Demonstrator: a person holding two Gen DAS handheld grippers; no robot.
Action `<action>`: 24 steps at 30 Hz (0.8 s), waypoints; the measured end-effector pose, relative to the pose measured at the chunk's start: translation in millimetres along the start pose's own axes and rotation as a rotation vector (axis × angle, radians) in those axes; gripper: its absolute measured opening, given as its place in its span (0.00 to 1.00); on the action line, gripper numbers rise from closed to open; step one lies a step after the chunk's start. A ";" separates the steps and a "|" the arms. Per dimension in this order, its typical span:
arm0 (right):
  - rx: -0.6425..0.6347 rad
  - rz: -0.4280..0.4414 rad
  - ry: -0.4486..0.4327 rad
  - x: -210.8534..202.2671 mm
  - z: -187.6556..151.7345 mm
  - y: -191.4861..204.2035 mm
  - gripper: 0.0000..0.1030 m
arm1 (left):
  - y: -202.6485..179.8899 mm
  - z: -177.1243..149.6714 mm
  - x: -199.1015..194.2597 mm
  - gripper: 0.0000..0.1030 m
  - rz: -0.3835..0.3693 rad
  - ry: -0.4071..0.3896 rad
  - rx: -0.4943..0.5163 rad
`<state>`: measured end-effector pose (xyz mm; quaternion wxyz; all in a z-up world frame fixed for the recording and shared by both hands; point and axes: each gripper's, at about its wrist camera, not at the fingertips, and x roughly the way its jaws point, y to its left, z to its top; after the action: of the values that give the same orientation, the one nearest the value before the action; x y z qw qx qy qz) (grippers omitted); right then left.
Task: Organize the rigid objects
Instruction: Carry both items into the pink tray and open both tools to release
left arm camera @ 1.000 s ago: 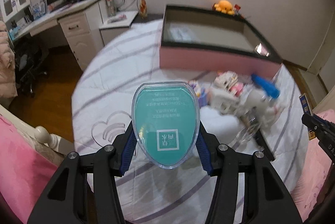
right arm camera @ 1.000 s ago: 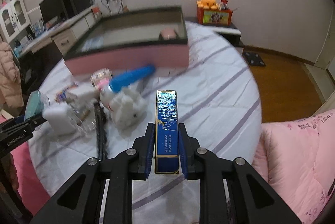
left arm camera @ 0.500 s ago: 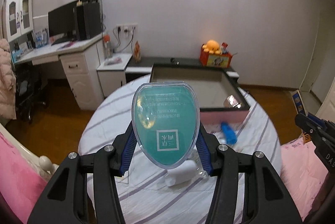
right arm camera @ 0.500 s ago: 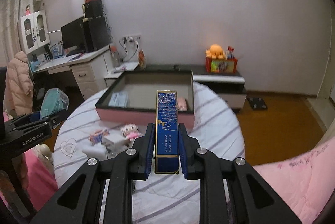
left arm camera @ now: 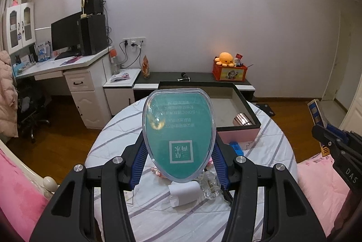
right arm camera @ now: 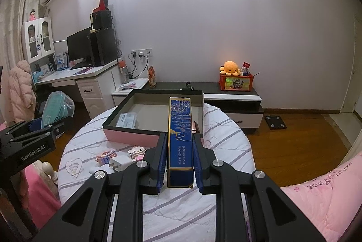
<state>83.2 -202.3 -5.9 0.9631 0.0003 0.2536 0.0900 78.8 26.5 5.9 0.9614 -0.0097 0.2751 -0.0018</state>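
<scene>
The pink box (right arm camera: 126,136), open-topped with a dark rim, sits on the far half of the round striped surface (right arm camera: 228,151) and lies ahead of and below both grippers, which hang above the near edge. The left hand-held gripper (left arm camera: 178,165) is clenched on a teal oval case (left arm camera: 178,133) with a clear domed shell, held upright by its lower sides; from this gripper the box lies ahead and a little to the right, partly hidden behind the case. The right hand-held gripper (right arm camera: 179,162) grasps a slim blue carton (right arm camera: 180,142) with gold edging, its long axis pointing straight forward along the fingers and toward the box's near wall, so this hand looks the more directly lined up, and probably the nearer of the 2. Inside the box a pale packet (right arm camera: 127,119) lies at the near left corner and a rose-gold cylinder (left arm camera: 243,119) at the near right, leaving the middle floor bare. Between grippers and box lie loose items: a white plug adapter (right arm camera: 118,161), pink block toys (right arm camera: 106,156), a small glass bottle (left arm camera: 211,185). Readable writing: "GenRobot.AI" on the left gripper's body in the right view, "DAS" on the right gripper's body in the left view, and "T-SONIC" upside down within lines of Chinese print on the teal case. The carton's gold lettering is too small to read.
</scene>
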 end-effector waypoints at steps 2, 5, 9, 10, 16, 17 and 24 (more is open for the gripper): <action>0.001 0.002 0.002 0.7 -1.9 -0.8 0.21 | -1.7 0.2 0.8 0.52 0.008 0.002 0.005; 0.003 0.010 0.004 1.8 -1.2 -2.3 0.21 | -3.5 0.1 1.8 0.52 0.007 0.002 0.007; 0.003 0.011 -0.004 1.3 1.1 -3.9 0.21 | -4.6 2.3 3.3 0.52 0.018 0.008 0.004; 0.005 0.009 -0.006 1.2 1.4 -4.7 0.21 | -4.1 3.1 4.1 0.52 0.018 0.009 0.001; 0.015 0.007 0.000 13.7 6.9 -7.6 0.21 | -1.5 13.7 18.2 0.52 0.043 0.017 0.005; 0.017 0.007 0.000 16.1 8.0 -8.2 0.21 | -1.2 16.2 21.9 0.52 0.049 0.017 0.006; 0.001 0.017 0.003 51.4 32.5 -8.9 0.21 | -0.9 43.2 56.9 0.52 0.054 0.027 0.033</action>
<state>144.5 -200.7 -3.1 0.9619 0.0027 0.2551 0.0981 149.9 25.9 12.4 0.9573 0.0136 0.2882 0.0195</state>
